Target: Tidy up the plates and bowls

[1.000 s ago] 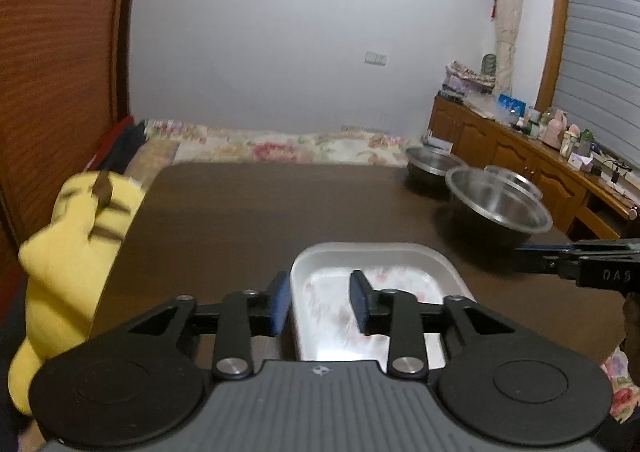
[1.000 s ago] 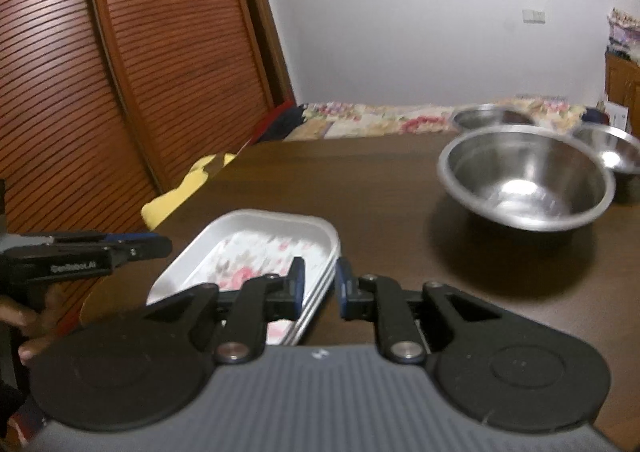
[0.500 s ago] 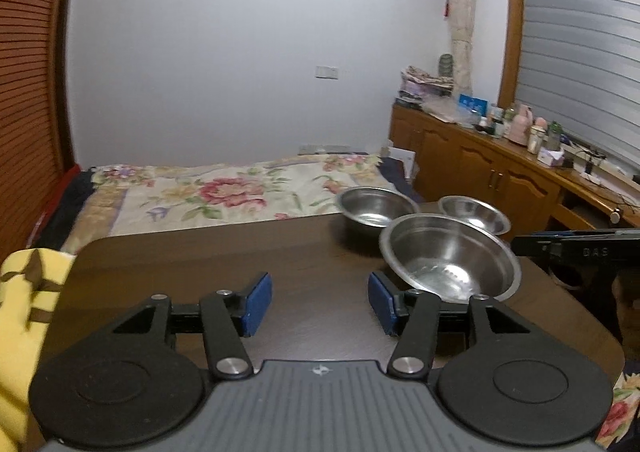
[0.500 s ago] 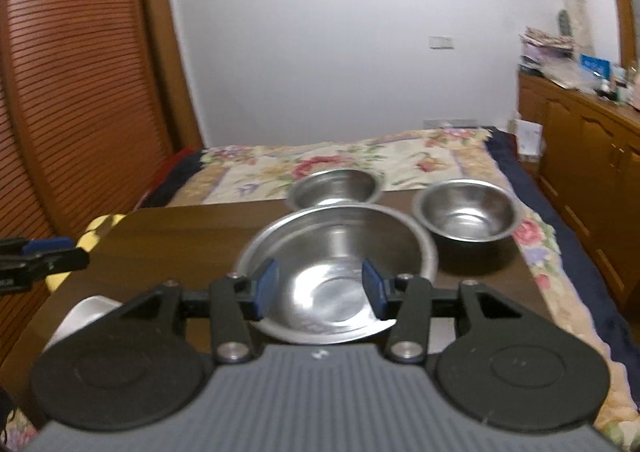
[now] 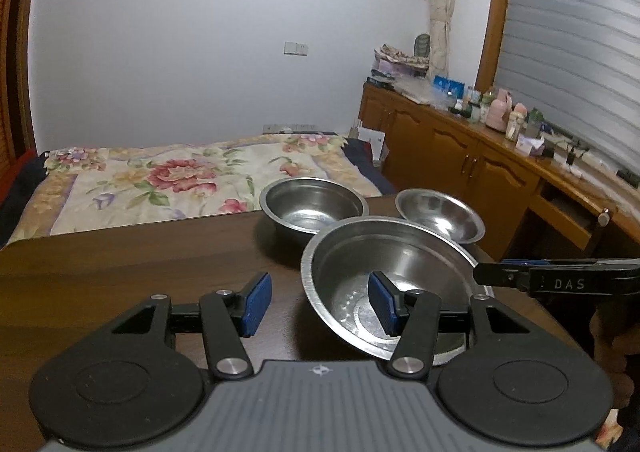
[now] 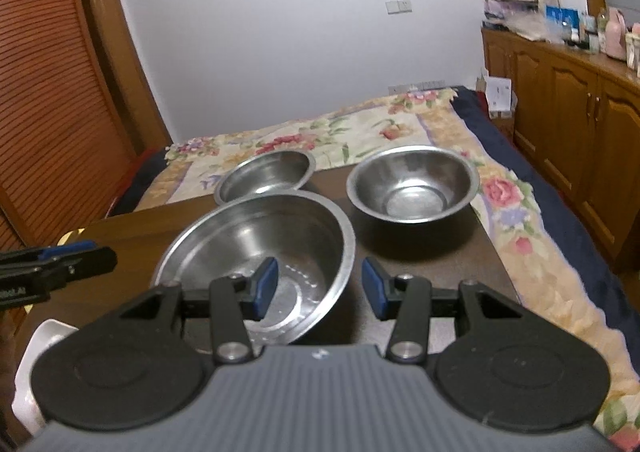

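You are holding both grippers over the near edge of the dark table [image 5: 120,264], and both are standing spread with nothing between their pads. Your left gripper [image 5: 318,304] is straddling the left rim of the big bowl [image 5: 384,280]: its right pad is sitting inside the bowl and its left pad is hanging outside over bare wood, though whether either pad is touching the metal cannot be told. Your right gripper [image 6: 318,286] is doing the mirror of that on the same big bowl [image 6: 256,244], with its left pad over the inside and its right pad outside past the right rim, above the table [image 6: 452,264].

The big bowl is the nearest of three steel bowls and is looking tilted, its near side dipping toward you. Behind it, at the far edge of the table, two smaller ones are sitting upright: the mid bowl [image 5: 314,205] at the back left and the small bowl [image 5: 440,213] at the back right. From the right wrist view the mid bowl [image 6: 266,175] is partly hidden behind the big bowl's rim, while the small bowl [image 6: 412,183] is standing apart from it, near the right edge.

A white tray [image 6: 44,344] is peeking in at the lower left of the right wrist view, mostly hidden by the gripper body. Beyond the table, a bed [image 5: 160,175] with a flowered cover is running to the white wall, and wooden cabinets [image 5: 460,147] are lining the right side.
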{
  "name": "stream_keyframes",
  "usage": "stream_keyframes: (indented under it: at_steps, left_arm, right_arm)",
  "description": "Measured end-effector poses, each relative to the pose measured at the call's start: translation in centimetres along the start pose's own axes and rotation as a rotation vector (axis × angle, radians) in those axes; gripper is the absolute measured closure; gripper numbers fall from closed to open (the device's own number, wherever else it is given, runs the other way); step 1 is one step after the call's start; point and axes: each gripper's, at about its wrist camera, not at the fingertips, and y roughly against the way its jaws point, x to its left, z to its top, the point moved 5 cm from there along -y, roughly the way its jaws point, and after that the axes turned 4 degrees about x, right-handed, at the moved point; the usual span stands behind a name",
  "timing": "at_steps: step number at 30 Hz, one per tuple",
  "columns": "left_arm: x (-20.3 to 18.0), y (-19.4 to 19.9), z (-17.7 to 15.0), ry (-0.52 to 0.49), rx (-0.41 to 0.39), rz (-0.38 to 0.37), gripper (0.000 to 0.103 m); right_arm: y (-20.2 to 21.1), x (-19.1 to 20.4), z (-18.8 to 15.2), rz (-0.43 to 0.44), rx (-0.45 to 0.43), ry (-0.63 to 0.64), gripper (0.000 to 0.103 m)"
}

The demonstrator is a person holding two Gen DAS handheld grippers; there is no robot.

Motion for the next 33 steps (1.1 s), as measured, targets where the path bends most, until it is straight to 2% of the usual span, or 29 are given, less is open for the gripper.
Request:
stream_keyframes:
  at_steps: [7, 10, 13, 17, 18, 19, 21, 22, 33]
  left_arm:
    - [-0.6, -2.3, -0.5, 0.002, 0.050, 0.007, 0.048]
    - [-0.5, -2.9, -0.8, 0.003, 0.060, 0.019, 0.051]
    - [-0.4, -3.5, -1.1, 0.011, 0.070, 0.019, 0.053]
    - [-0.3, -4.2, -1.3, 0.013, 0.087, 0.028, 0.062]
    - [-0.2, -4.3, -1.4, 0.017, 0.091, 0.028, 0.065]
    - [-0.2, -4.4, -1.4, 0.024, 0.098, 0.020, 0.073]
    - [0.0, -4.4, -1.4, 0.047, 0.103, -0.008, 0.078]
    - [-0.1, -4.4, -1.4, 0.045, 0.105, -0.006, 0.078]
    - [0.0, -4.3, -1.3, 0.036, 0.124, -0.007, 0.080]
  right_arm:
    - [-0.8, -0.2, -0.4, -0.006, 0.025, -0.015, 0.055]
    - [-1.3, -0.6, -0.5, -0.014, 0.043, -0.037, 0.055]
    - [-1.7, -1.0, -0.3, -0.006, 0.048, -0.064, 0.059]
    - [-2.2, -0.7, -0.3, -0.010, 0.056, -0.042, 0.071]
    - [-2.3, -0.7, -0.4, -0.012, 0.058, -0.040, 0.073]
    - [-2.3, -0.6, -0.4, -0.010, 0.060, -0.038, 0.076]
    - [-2.3, -0.6, -0.7, 0.010, 0.062, -0.039, 0.080]
    - [-2.2, -0.7, -0.8, 0.026, 0.063, -0.052, 0.082]
    - [-1.6, -0.8, -1.2, 0.064, 0.059, -0.082, 0.082]
